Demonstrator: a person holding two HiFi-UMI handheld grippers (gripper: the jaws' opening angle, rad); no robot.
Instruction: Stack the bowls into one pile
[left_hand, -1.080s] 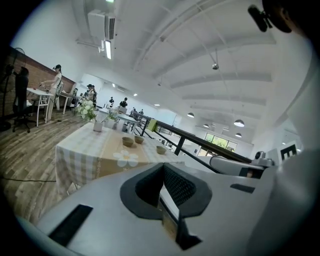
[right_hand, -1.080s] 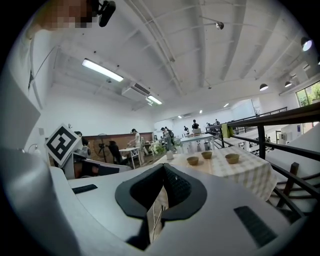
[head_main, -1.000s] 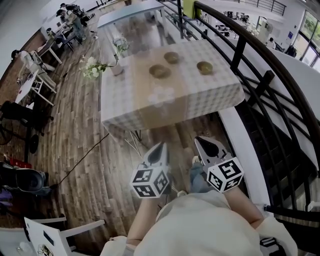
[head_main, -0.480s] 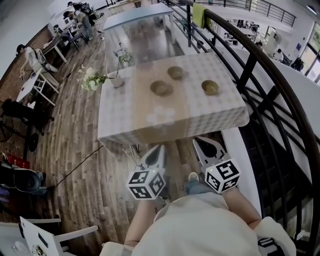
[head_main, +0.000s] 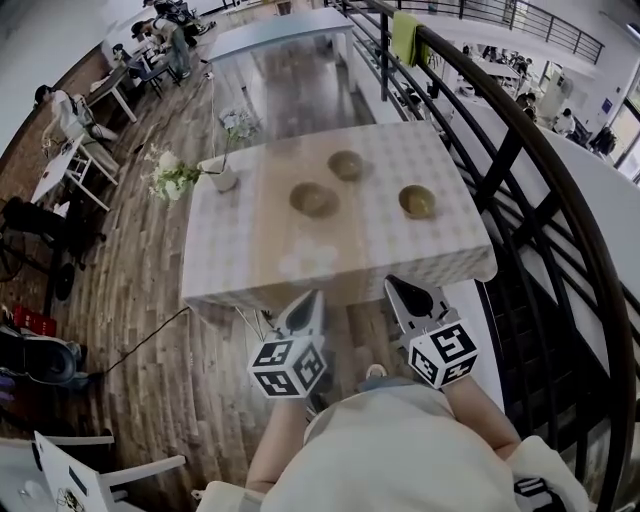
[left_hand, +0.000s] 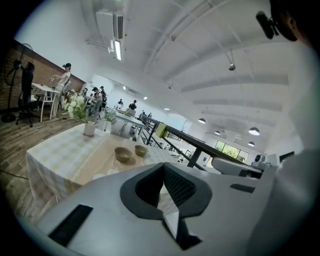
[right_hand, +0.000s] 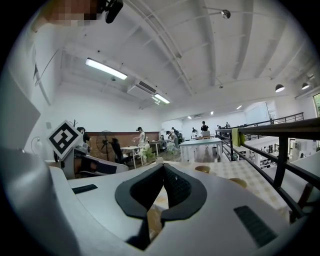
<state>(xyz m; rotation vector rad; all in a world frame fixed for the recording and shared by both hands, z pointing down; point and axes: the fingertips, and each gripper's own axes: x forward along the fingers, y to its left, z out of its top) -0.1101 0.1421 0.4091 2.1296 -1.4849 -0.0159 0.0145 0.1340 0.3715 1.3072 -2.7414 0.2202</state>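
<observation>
Three olive-brown bowls stand apart on the checked tablecloth (head_main: 230, 250): one in the middle (head_main: 313, 199), one farther back (head_main: 346, 164), one at the right (head_main: 417, 201). My left gripper (head_main: 311, 298) and right gripper (head_main: 394, 284) hover side by side at the table's near edge, short of the bowls, both shut and empty. In the left gripper view the shut jaw tips (left_hand: 163, 167) point at two bowls (left_hand: 122, 153) (left_hand: 141, 149). In the right gripper view the shut tips (right_hand: 163, 167) sit left of two bowls (right_hand: 202, 169) (right_hand: 239, 182).
A white vase (head_main: 221, 175) with flowers (head_main: 166, 174) stands at the table's left side. A black railing (head_main: 530, 190) runs along the right. Another table (head_main: 275, 30) lies beyond, people sit at the far left, and a white chair (head_main: 75, 478) is at lower left.
Both grippers have moved forward together to the table; the table and bowls now lie lower and nearer in the head view. Both stayed shut.
</observation>
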